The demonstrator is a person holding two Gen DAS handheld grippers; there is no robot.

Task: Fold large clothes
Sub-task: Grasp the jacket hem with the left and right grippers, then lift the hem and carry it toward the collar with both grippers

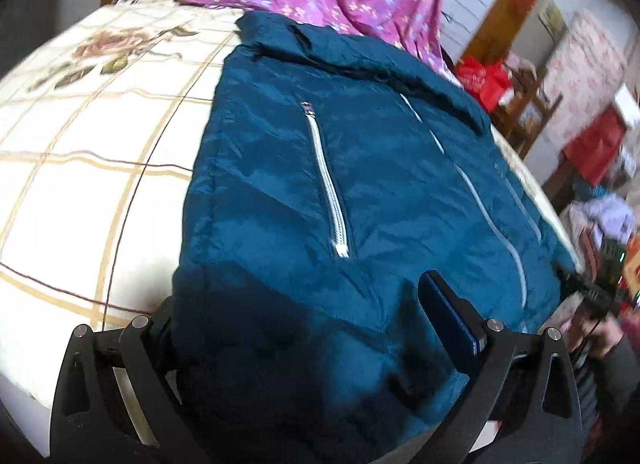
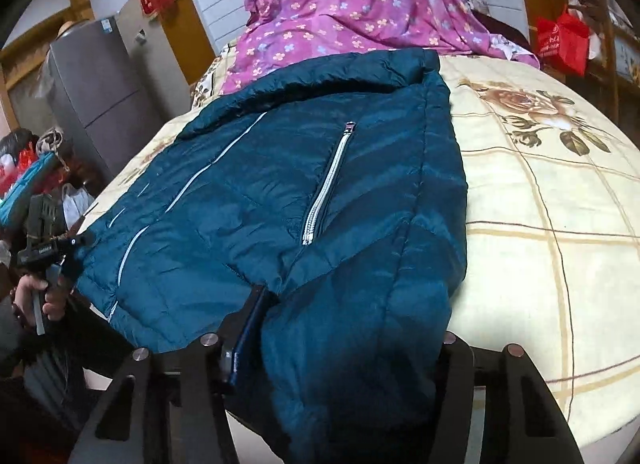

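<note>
Jacket [image 1: 320,184] lies flat on your bed [image 1: 80,152], filling mid-frame, its hem at the bottom. Your left gripper [image 1: 296,312] stands wide around that hem; whether your right gripper [image 2: 352,312] pinches it, I cannot tell.

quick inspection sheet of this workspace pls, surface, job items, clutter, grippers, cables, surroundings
surface: bed cover, cream with a brown grid and rose print, bare beside the jacket.
job's things: teal puffer jacket spread flat, front up, white pocket zipper closed.
clutter: purple floral cloth heaped at the far end, touching the jacket's far edge.
grippers: left gripper open, jacket's near edge between its fingers; right gripper has jacket fabric between its fingers, grip not clear.
cables: nothing seen.
surroundings: grey fridge, red bag, a heap of clothes and bags beside the bed, wooden door frames.
</note>
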